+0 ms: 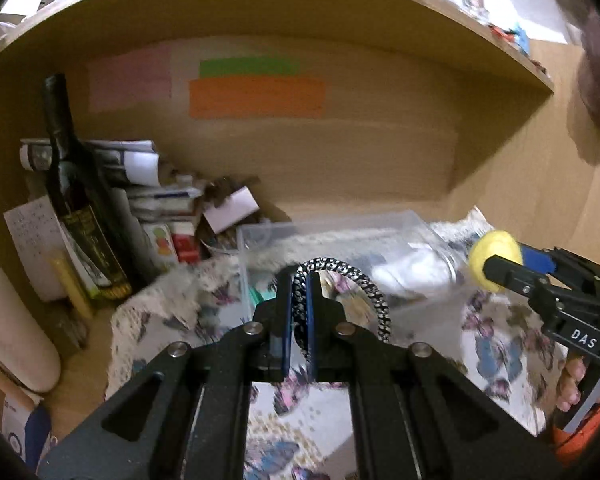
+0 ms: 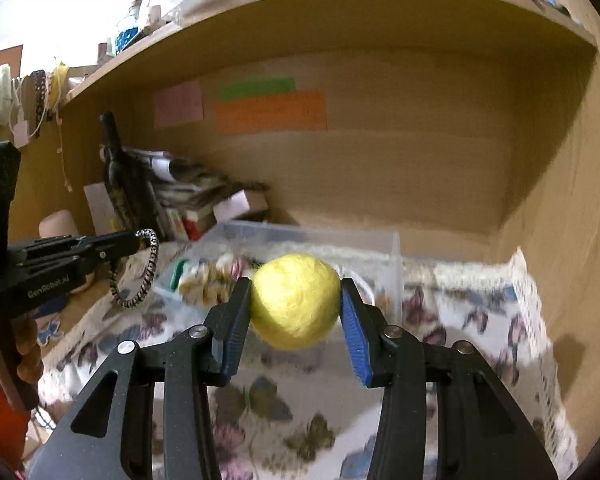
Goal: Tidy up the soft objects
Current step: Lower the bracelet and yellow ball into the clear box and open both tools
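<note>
Pinching a black-and-white braided cord loop [image 1: 342,280], the left tongs [image 1: 299,280] are nearly shut and hover over the clear plastic bin [image 1: 340,224] on the butterfly-print cloth [image 1: 496,332]. The right tongs [image 2: 296,296] clamp a fuzzy yellow ball [image 2: 296,300] between blue pads, with the bin at twelve o'clock just beyond.

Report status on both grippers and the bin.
Left gripper shut on black-and-white braided cord loop. Right gripper shut on fuzzy yellow ball. Clear plastic bin ahead on butterfly-print cloth; approach looks unobstructed.
</note>
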Action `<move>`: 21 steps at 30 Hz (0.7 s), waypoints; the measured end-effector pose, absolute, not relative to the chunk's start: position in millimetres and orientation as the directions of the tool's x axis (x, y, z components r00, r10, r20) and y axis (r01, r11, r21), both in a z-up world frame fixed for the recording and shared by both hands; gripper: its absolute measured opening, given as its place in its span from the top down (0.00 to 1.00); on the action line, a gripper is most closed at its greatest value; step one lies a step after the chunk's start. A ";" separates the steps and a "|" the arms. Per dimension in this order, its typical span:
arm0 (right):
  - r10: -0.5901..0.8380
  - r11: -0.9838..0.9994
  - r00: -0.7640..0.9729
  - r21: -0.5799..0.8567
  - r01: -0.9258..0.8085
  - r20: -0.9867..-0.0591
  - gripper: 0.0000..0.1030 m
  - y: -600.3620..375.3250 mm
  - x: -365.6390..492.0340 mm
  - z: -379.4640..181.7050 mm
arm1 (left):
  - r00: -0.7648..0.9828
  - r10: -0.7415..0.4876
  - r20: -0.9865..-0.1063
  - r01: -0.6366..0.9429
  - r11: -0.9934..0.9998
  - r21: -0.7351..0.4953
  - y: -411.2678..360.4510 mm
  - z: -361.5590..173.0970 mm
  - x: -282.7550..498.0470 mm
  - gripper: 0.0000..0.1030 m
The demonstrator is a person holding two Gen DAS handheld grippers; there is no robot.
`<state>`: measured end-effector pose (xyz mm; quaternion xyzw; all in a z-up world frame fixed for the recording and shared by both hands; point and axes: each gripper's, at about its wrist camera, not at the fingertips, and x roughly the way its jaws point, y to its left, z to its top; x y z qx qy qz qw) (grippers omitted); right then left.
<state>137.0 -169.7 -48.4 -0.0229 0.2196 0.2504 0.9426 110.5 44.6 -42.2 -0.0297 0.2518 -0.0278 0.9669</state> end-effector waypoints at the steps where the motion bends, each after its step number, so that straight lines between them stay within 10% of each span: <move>1: 0.463 0.872 0.780 0.061 -0.485 -0.421 0.61 -167.3 140.3 -46.1 | 0.874 -0.064 -0.481 0.032 0.997 -0.075 46.8 -41.6 112.1 0.95; 21: 0.436 0.849 0.640 0.054 -0.526 -0.633 0.59 -110.6 208.2 -99.7 | 0.777 -0.086 -0.623 0.003 0.991 -0.132 56.9 -101.6 181.7 0.91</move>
